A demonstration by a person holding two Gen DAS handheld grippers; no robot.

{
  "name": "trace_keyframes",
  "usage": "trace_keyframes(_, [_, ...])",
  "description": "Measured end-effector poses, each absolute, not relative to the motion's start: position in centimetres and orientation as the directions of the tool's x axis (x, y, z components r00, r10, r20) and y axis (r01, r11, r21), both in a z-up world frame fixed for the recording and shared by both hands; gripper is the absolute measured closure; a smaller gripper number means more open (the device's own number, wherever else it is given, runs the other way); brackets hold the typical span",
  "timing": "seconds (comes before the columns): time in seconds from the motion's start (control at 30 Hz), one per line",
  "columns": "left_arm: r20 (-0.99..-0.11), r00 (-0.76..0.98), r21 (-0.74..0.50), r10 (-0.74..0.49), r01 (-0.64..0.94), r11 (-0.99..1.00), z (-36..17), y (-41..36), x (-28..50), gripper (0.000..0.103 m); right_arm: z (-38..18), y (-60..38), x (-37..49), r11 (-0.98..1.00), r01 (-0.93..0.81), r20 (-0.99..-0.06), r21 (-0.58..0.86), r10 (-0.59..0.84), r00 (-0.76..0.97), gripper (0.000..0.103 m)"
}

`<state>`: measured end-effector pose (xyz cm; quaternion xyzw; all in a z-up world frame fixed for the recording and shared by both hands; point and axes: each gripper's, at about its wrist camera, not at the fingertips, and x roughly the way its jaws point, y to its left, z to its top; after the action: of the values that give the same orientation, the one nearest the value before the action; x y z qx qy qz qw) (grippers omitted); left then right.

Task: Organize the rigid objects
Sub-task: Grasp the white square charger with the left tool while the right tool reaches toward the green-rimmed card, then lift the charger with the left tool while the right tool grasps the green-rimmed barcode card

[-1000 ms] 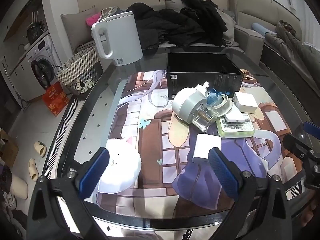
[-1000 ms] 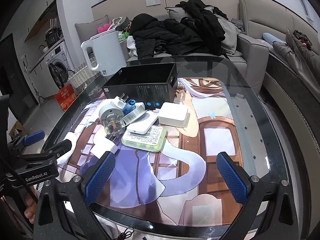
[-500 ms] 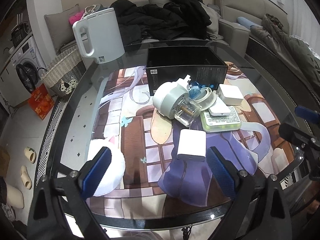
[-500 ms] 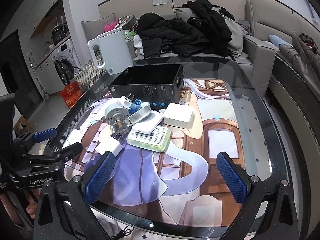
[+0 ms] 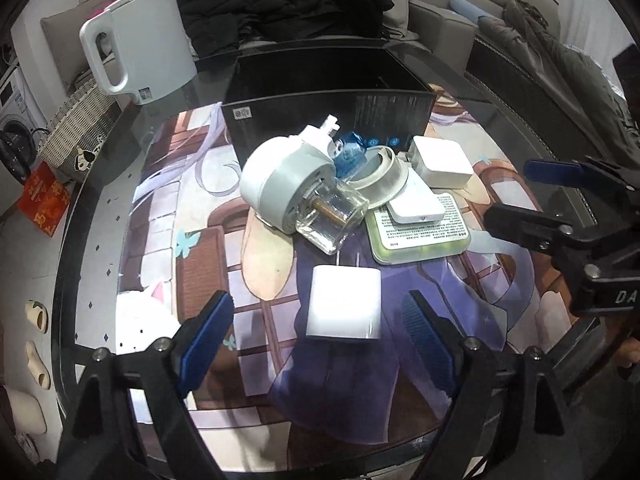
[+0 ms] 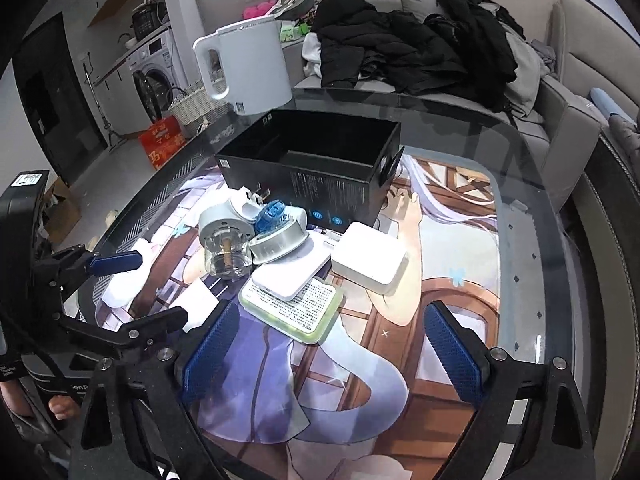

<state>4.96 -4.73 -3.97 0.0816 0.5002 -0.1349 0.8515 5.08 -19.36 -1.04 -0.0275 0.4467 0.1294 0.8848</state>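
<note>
Left gripper [image 5: 316, 332] hovered low over the worktop [image 5: 92, 216], fingers spread wide, holding nothing. The white charger [image 5: 344, 302] lay flat between and just ahead of the two blue pads, its prongs pointing away toward the black box [image 5: 328, 114]. Its long axis ran roughly along the fingers' line of reach, so the pads faced its two side walls. My judgement: the left gripper was nearer and better lined up for this pick than the right.

Right gripper [image 6: 332, 344] also had its fingers wide apart and empty, set nearer to me than the black box. The green-rimmed case [image 6: 294, 310] sat just ahead of its left pad, with a flat white pad [image 6: 290, 274] stacked on it and a white adapter [image 6: 370, 258] beside.

Between the charger and the box: a plug-in vaporizer with a glass bottle [image 5: 304, 196], a grey ring [image 5: 380, 178] and a blue piece [image 5: 352, 150], all touching in a heap. The box stood open-topped, and seemingly empty inside.

Writing: dense printed text on the case's label, too small to read. "DA" showed on the right gripper's body in the left view. Round blue icons on the box's front wall. A white kettle [image 5: 140, 46] stood beyond the box's left corner.
</note>
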Motion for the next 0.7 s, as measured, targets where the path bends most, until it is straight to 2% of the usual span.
trace_keyframes(0.13, [-0.885,0.443,0.014,-0.141,0.327,0.945,-5.1,-5.2,5.4,0.017,-4.0,-18.9,7.2,0.954,-0.287,-0.845,0.091,0.226,0.485,0.019])
trace_keyframes(0.53, [-0.904,0.405,-0.001,-0.139,0.322,0.947,-6.5,-4.5,6.6,0.019,-7.4,-17.1,10.0,0.908,-0.395,-0.880,0.138,0.296,0.373,0.019])
trace_keyframes(0.63, [-0.907,0.395,-0.013,-0.146,0.320,0.947,-6.7,-3.9,6.7,0.022,-7.5,-16.2,10.1,0.897,-0.420,-0.882,0.137,0.304,0.360,0.019])
trace_keyframes(0.7, [-0.909,0.388,-0.021,-0.150,0.319,0.948,-6.8,-3.6,6.6,0.029,-7.6,-15.4,10.2,0.889,-0.437,-0.883,0.136,0.309,0.354,0.019])
